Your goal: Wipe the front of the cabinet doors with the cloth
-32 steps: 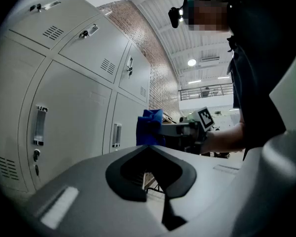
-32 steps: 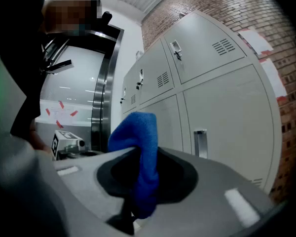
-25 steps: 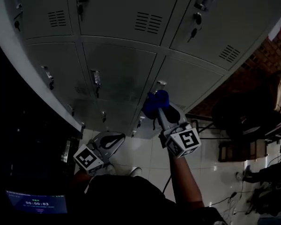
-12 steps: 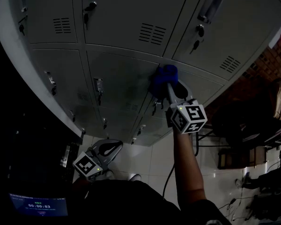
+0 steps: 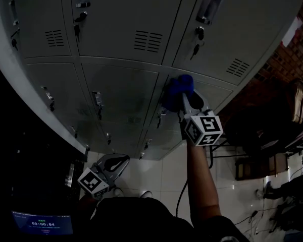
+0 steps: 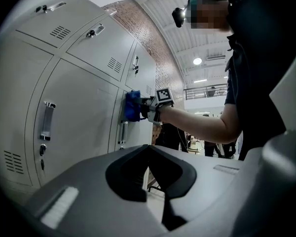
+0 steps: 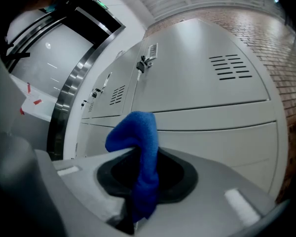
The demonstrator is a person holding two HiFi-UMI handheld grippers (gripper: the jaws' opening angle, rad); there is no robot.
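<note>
A blue cloth is bunched in my right gripper, which is shut on it. The cloth presses on the grey cabinet doors at the upper left corner of a lower right door, just under the seam between rows. In the right gripper view the cloth hangs over the closed jaws of the right gripper in front of the door. My left gripper hangs low by my body, shut and holding nothing. The left gripper view shows its jaws together and, further off, the cloth on the door.
Handles, key locks and vent slots stick out on each door. A white tiled floor lies below. Dark chairs and furniture stand to the right, before a brick wall. A small screen glows at bottom left.
My right gripper has carried the cloth up the door, from beside the lower handle to the door's top corner. The left gripper has stayed low.
</note>
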